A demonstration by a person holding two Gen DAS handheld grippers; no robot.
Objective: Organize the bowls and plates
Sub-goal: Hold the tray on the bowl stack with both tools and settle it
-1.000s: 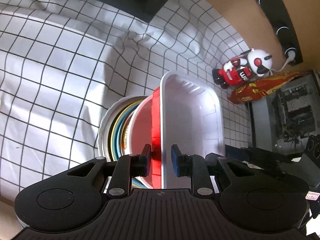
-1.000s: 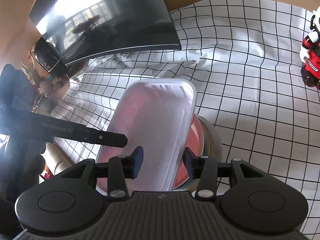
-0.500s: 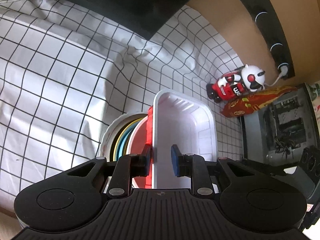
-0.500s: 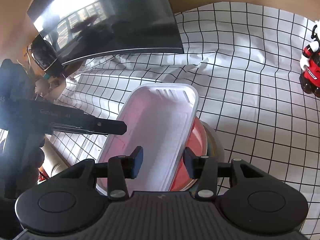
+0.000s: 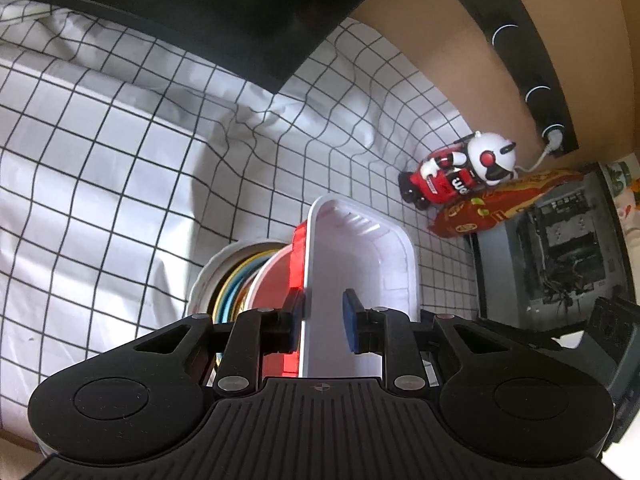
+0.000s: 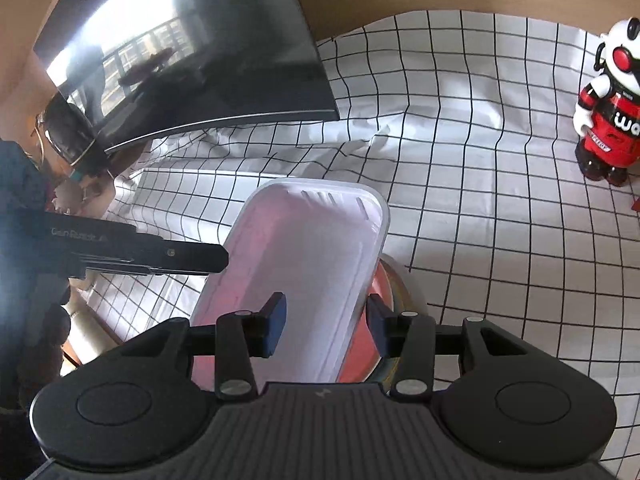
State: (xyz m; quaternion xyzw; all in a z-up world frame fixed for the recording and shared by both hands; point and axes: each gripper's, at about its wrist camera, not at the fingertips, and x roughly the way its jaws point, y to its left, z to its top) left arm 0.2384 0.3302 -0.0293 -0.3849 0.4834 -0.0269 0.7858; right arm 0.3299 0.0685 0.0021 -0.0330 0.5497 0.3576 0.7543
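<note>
A white rectangular tray [image 5: 360, 256] [image 6: 304, 240] lies on a red bowl [image 5: 272, 284] [image 6: 360, 360]. A red rim [image 5: 298, 236] shows beside its left wall. The bowl tops a stack of coloured plates [image 5: 234, 280] in a white plate [image 5: 204, 280]. My left gripper [image 5: 323, 314] straddles the tray's left wall. Its outer pad is at the wall and its inner pad stands off inside, so it is narrowly open. My right gripper [image 6: 326, 322] straddles the right wall, with a wide gap to its inner pad, so it is open. One of the left gripper's fingers [image 6: 180, 256] reaches the tray's other side.
A creased checked cloth [image 5: 100, 160] covers the table. A dark monitor [image 5: 200, 8] [image 6: 200, 60] stands behind the stack. To the right are a red-and-white toy robot [image 5: 460, 172] [image 6: 608, 120], a red snack bag [image 5: 500, 204] and an open computer case [image 5: 560, 248].
In the left wrist view the tray and stack have slid down and look smaller. The tray wall has moved from midway between the pads to the outer pad. The right wrist view barely changed.
</note>
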